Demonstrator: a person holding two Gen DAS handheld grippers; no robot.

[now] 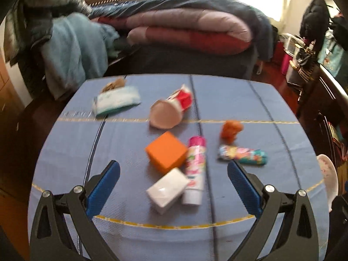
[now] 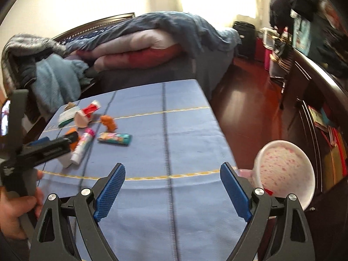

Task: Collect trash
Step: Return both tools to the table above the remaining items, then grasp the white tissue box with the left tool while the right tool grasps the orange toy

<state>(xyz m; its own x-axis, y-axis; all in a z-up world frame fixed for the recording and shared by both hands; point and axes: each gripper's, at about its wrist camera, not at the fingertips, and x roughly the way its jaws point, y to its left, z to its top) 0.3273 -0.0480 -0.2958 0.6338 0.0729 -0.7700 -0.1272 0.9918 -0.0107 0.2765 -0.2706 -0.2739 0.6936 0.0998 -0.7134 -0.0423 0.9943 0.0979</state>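
Note:
Trash lies on the blue tablecloth (image 1: 134,235): a wipes pack (image 1: 116,101), a brown paper wad (image 1: 114,83), a tipped red-and-white paper cup (image 1: 169,111), an orange box (image 1: 166,151), a white box (image 1: 167,190), a pink-capped tube (image 1: 194,169), an orange crumpled scrap (image 1: 230,130) and a colourful wrapper (image 1: 242,154). My left gripper (image 1: 173,164) hovers open above the two boxes and the tube, with nothing between its fingers. My right gripper (image 2: 173,165) is open over bare cloth, right of the pile. A white bin speckled pink (image 2: 285,171) stands beyond the table's right edge.
A bed with folded quilts (image 1: 187,32) and a blue towel (image 1: 74,50) lies behind the table. Dark shelving (image 2: 315,100) runs along the right over a red wooden floor (image 2: 245,113). A hand (image 2: 15,213) holds the left tool at the right wrist view's left edge.

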